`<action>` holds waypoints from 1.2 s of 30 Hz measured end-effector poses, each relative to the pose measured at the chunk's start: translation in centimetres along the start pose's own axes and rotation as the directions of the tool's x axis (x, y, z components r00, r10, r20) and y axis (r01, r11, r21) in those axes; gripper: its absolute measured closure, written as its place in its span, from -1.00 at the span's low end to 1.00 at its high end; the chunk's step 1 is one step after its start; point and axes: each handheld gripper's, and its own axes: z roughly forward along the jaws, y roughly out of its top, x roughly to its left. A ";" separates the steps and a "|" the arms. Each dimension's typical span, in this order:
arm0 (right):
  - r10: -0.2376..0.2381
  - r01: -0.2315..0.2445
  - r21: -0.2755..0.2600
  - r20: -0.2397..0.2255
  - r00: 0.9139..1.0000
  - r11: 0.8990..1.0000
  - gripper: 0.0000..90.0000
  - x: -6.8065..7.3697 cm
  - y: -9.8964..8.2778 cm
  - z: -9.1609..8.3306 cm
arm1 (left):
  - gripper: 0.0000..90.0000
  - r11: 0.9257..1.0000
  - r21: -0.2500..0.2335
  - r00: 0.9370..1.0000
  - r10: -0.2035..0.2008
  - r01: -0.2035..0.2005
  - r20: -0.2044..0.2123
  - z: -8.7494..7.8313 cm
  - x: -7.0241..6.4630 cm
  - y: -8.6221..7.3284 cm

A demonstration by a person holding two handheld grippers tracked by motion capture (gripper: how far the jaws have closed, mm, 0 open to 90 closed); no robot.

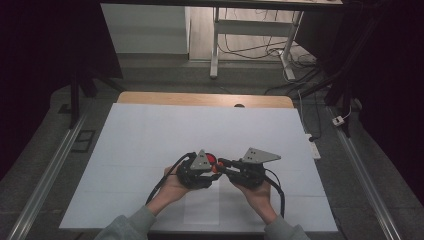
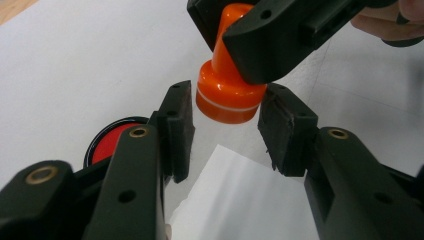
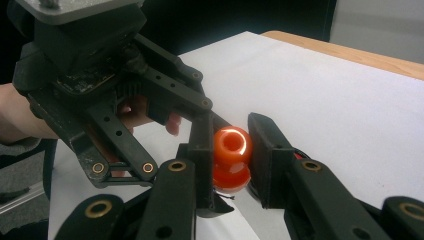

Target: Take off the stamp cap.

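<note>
While the right gripper (image 2: 250, 45) clamps the narrow handle of an orange stamp (image 2: 227, 90), the left gripper (image 2: 225, 127) brings its two pads up on either side of the stamp's wider base. In the left gripper view those pads stand narrow but not yet pressing: a thin gap shows on each side of the orange base, so the left jaws are counted as not gripping. The stamp hangs above the white sheet (image 2: 60, 65), its flat end pointing down toward a smaller loose piece of white paper (image 2: 240, 200) just under it. Left of the stamp, near the left gripper's jaw, sits a round ink pad (image 2: 107, 142) with a black rim and red face, uncovered. In the right gripper view the stamp (image 3: 231, 155) sits squeezed between that gripper's own pads (image 3: 230, 150), with the left gripper (image 3: 100, 100) reaching in from the left beside it. From the high view both hands meet close together near the person's side of the table (image 1: 200, 98), the stamp (image 1: 216, 169) a small orange spot between them. Judging by this, the stamp is picked up and secured; what seems left is for the left jaws to seize the base, perhaps to pull a cap or steady it, before inking and pressing onto the paper. No print shows on the paper yet.
</note>
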 end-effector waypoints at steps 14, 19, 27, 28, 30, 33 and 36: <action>-0.001 0.001 0.001 -0.005 1.000 1.000 0.61 0.1 -0.1 0.2 | 0.40 1.000 0.013 1.000 0.012 -0.012 -0.007 0.1 0.0 0.0; -0.001 0.002 0.001 -0.004 1.000 1.000 0.61 0.1 -0.1 0.2 | 0.40 1.000 0.015 1.000 0.020 -0.020 -0.016 0.1 -0.1 0.0; -0.001 0.001 0.002 -0.004 1.000 1.000 0.61 0.1 -0.2 0.3 | 0.40 0.999 0.028 0.999 0.038 -0.037 -0.033 0.2 -0.3 0.0; -0.001 0.001 0.002 -0.004 1.000 1.000 0.61 0.1 -0.2 0.3 | 0.40 0.999 0.028 0.999 0.037 -0.036 -0.034 0.2 -0.3 0.0; 0.001 -0.001 0.001 -0.005 1.000 1.000 0.61 0.1 -0.2 0.3 | 0.40 0.999 0.029 0.999 0.036 -0.035 -0.034 0.3 -0.3 0.0; 0.000 0.000 0.003 -0.006 1.000 1.000 0.61 0.1 -0.2 0.3 | 0.40 0.999 0.033 0.999 0.038 -0.037 -0.035 0.4 -0.4 0.0; -0.001 0.001 0.002 -0.005 1.000 1.000 0.61 0.1 -0.2 0.3 | 0.42 0.998 0.038 0.998 0.042 -0.040 -0.037 0.4 -0.4 0.0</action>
